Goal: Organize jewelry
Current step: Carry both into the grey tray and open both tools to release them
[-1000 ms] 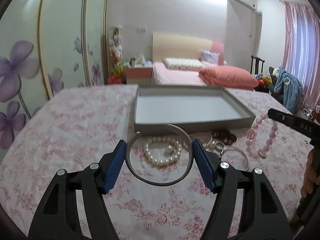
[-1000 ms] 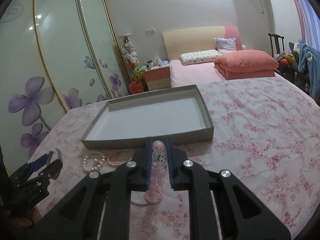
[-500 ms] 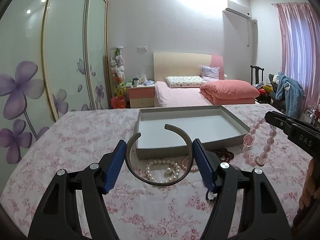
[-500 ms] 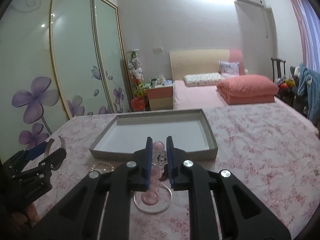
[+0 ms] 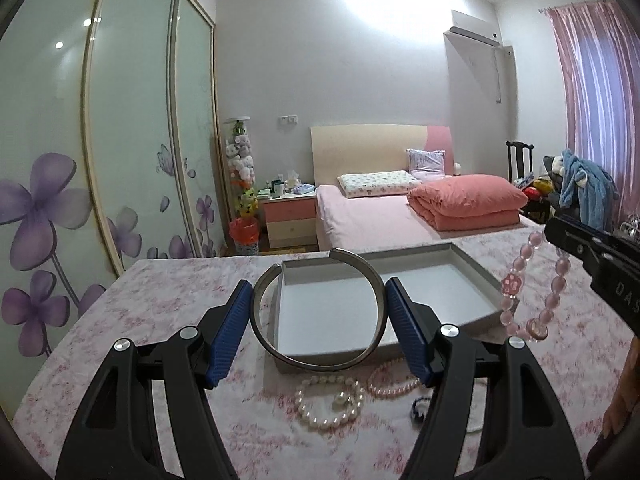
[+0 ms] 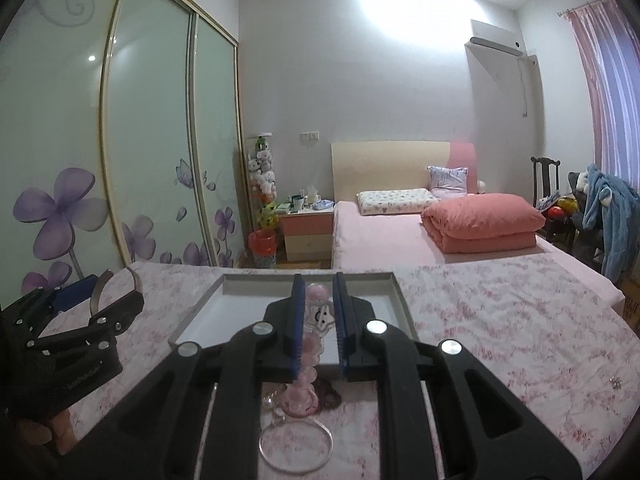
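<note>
My left gripper [image 5: 318,320] is shut on a silver open cuff bangle [image 5: 316,362] and holds it above the table, in front of the grey tray [image 5: 472,266]. My right gripper [image 6: 318,320] is shut on a pink bead bracelet [image 6: 312,344] that hangs down from it; the bracelet also shows in the left wrist view [image 5: 556,286] at the right, beside the tray. The tray [image 6: 200,314] lies just beyond both grippers. A white pearl bracelet [image 5: 330,404] and a thin pink bead strand [image 5: 394,384] lie on the floral cloth below the left gripper.
A clear bangle [image 6: 296,442] and a dark bead bracelet [image 6: 330,392] lie on the cloth under the right gripper. A small sparkly piece [image 6: 616,382] sits at the far right. Behind the table are a bed [image 5: 380,220], a nightstand [image 5: 290,218] and mirrored wardrobe doors [image 5: 132,140].
Both grippers have risen and tilted up with their jewelry. The tray and the loose pieces on the cloth now sit lower in both views.
</note>
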Tool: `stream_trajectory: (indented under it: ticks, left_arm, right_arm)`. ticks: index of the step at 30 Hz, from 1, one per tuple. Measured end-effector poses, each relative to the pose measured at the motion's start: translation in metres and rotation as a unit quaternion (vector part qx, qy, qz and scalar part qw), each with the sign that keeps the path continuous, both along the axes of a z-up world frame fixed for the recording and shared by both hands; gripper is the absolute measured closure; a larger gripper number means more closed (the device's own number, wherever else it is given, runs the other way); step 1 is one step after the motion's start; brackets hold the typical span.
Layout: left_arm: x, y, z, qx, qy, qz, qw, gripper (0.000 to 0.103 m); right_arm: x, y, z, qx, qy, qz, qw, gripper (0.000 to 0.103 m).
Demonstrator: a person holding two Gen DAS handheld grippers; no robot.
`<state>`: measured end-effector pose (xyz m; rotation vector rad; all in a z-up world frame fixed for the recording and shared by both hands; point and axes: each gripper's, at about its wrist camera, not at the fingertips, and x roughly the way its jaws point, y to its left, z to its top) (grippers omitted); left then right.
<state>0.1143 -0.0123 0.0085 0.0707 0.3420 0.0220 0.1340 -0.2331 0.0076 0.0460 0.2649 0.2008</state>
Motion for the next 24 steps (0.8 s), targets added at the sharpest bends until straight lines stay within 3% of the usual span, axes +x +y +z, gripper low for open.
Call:
stream_trajectory:
  ticks: [13,21,24]
  left_arm:
    - [0.063,-0.008,-0.002,-0.013,0.008,0.003,0.9999,0.035]
    - [0.103,-0.011,-0.031,-0.008,0.048,-0.003,0.9988,0.035]
    - [0.117,-0.014,-0.042,-0.003,0.069,-0.009,0.9975,0.035]
  right_arm:
    - [0.068,0.009,0.003,0.005,0.0,-0.013,1.0,0.088]
    - [0.125,0.019,-0.03,0.008,0.044,-0.007,0.999,0.089]
    - [0.15,0.017,-0.044,0.024,0.08,-0.002,0.996,0.089]
